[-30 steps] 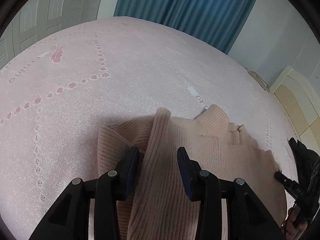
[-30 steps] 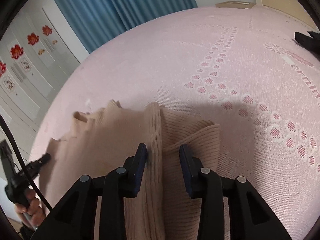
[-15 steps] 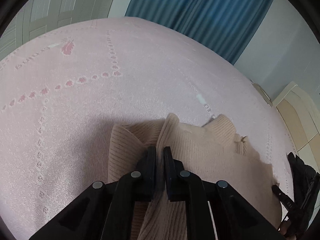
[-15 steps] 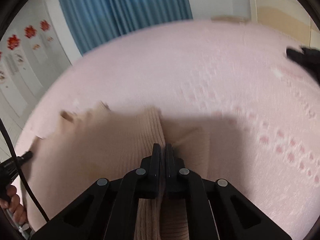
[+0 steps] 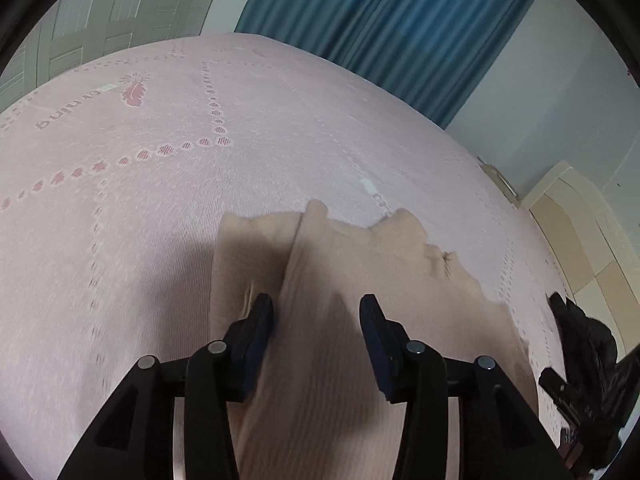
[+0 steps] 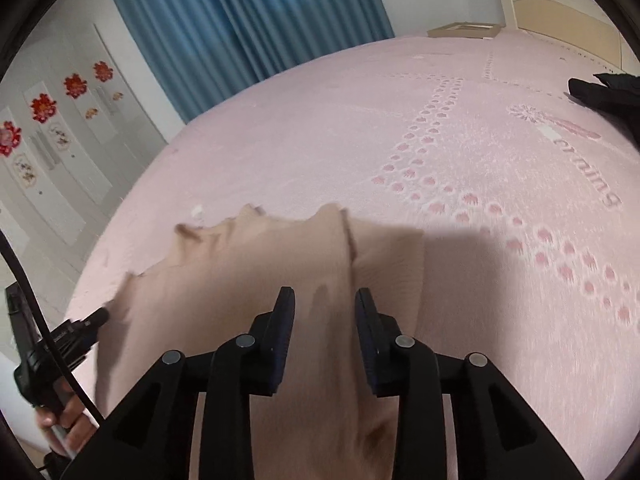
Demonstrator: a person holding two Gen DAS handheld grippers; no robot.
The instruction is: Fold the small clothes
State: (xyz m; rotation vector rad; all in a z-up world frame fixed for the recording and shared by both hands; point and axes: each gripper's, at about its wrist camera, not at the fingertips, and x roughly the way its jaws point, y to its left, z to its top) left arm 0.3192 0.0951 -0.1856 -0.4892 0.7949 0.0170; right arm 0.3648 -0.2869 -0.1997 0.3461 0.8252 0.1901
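Beige ribbed sweater [image 5: 344,360] lies flat on the pink bedspread [image 5: 160,208], near the edge closest to the cameras. One long strip of knit is folded over the body and runs away from the grippers; its raised edge is visible in both wrist views. Far edge of the sweater is uneven, with small peaks.

Left gripper [image 5: 316,328]: jaws have just been opening and stand partly apart. The folded strip lies between them. The left pad sits just beside the strip's edge; the right pad is clear of the cloth. No pinch visible.

Right gripper [image 6: 324,320]: jaws have just been opening, gap moderate. The sweater [image 6: 248,280] lies under and between the fingers, with the fold edge running up just inside the right pad. Pads do not press the knit. Image is slightly blurred.

In the right wrist view, the left gripper [image 6: 98,314] shows at far left, tip at the sweater's left edge, with a hand [image 6: 64,420] on its grip and a black cable crossing in front. Blue curtain [image 6: 248,28] behind the bed. Dark object [image 6: 604,92] on the bedspread [image 6: 440,140] at far right, well apart from the sweater.
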